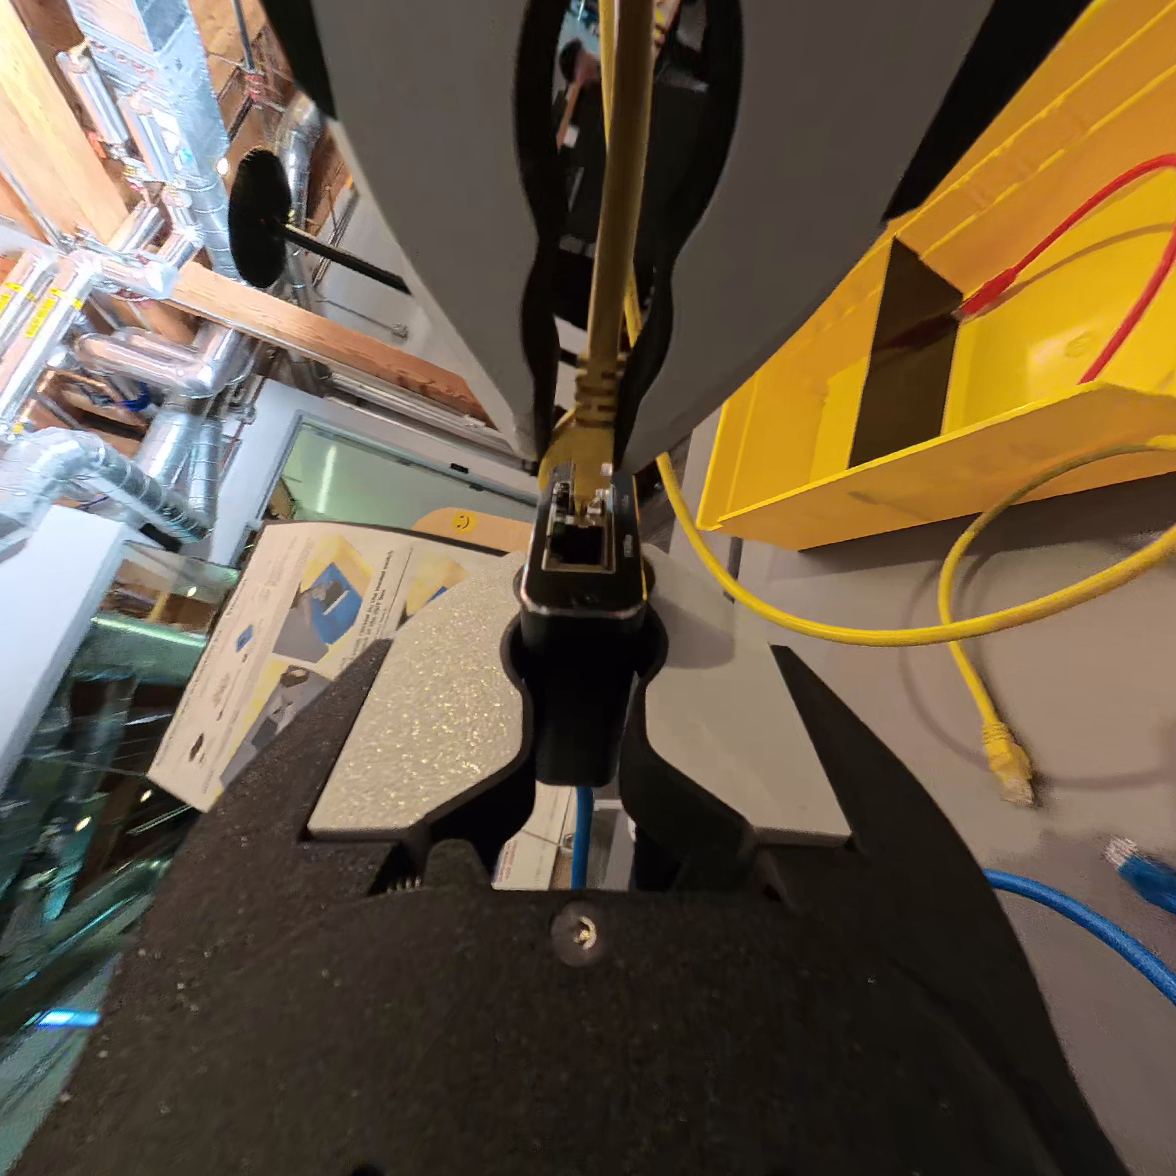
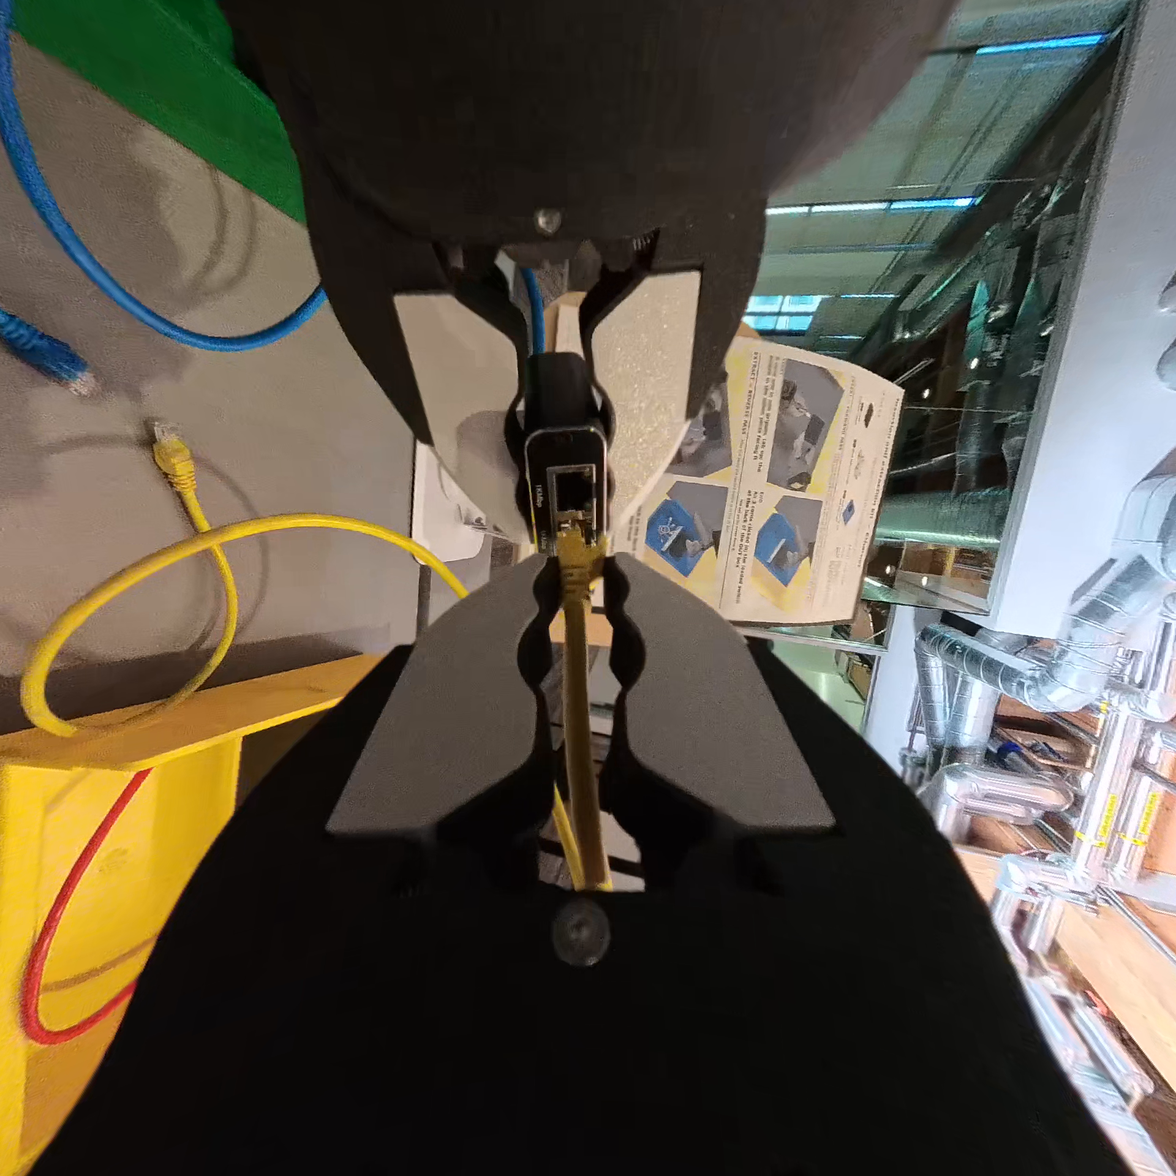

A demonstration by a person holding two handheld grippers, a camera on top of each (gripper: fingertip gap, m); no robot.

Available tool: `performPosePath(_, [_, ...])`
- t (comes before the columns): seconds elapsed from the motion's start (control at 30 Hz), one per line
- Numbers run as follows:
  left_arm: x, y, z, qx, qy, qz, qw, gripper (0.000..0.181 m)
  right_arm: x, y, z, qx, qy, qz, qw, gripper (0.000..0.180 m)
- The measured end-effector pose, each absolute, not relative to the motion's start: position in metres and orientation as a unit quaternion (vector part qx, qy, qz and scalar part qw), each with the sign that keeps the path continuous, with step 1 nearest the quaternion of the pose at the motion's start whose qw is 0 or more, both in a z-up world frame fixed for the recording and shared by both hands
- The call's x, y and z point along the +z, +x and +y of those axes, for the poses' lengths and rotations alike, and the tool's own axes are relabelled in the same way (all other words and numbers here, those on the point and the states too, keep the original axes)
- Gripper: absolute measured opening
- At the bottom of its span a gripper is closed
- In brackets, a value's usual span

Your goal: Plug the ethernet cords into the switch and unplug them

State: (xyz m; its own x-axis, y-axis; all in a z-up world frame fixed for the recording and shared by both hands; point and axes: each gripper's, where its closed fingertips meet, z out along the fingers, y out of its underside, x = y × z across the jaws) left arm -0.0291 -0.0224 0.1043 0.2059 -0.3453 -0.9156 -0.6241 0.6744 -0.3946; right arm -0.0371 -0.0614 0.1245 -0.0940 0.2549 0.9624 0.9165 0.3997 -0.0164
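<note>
My left gripper (image 1: 582, 611) is shut on a small black switch (image 1: 576, 636), held up in the air. The switch shows two ports. One port (image 1: 576, 547) is empty. A blue cord (image 1: 582, 840) runs out of its back. My right gripper (image 2: 576, 573) is shut on the yellow cord (image 2: 582, 732) just behind its plug (image 2: 576, 547). The plug's tip is in the other port of the switch (image 2: 566, 445); how deep I cannot tell. In the left wrist view the right gripper comes from above with the yellow cord (image 1: 614, 254).
A yellow bin (image 1: 923, 483) holds a red cord (image 1: 1082, 223). A loose yellow plug (image 1: 1008, 763) and a blue plug (image 1: 1139, 872) lie on the grey table (image 1: 891, 732). A printed sheet (image 2: 795, 496) stands behind. A green bin (image 2: 159, 83) shows in the right wrist view. Left tips to right tips: about 4 cm.
</note>
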Motion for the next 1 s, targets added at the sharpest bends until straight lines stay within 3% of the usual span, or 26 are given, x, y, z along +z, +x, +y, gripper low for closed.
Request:
performPosePath(0.03, [0.104, -0.028, -0.021, 0.114, -0.393, 0.618, 0.671, 0.028, 0.123, -0.038, -0.063, -0.324, -0.436, -0.666, 0.511, 0.014])
performPosePath(0.27, [0.106, -0.019, -0.027, 0.126, -0.343, 0.617, 0.697, 0.026, 0.12, -0.035, -0.066, -0.299, -0.417, -0.681, 0.523, 0.016])
performPosePath(0.37, [0.103, -0.019, -0.024, 0.144, -0.351, 0.619, 0.688, 0.027, 0.111, -0.037, -0.071, -0.258, -0.421, -0.709, 0.504, 0.031])
performPosePath(0.5, [0.105, -0.018, -0.027, 0.148, -0.342, 0.618, 0.692, 0.026, 0.109, -0.031, -0.062, -0.291, -0.429, -0.712, 0.474, 0.033])
performPosePath(0.63, [0.108, -0.017, -0.031, 0.139, -0.339, 0.618, 0.695, 0.026, 0.118, -0.033, -0.065, -0.295, -0.413, -0.707, 0.493, 0.018])
performPosePath(1.0, [0.112, -0.018, -0.036, 0.144, -0.336, 0.617, 0.697, 0.026, 0.122, -0.035, -0.068, -0.31, -0.381, -0.702, 0.515, 0.017])
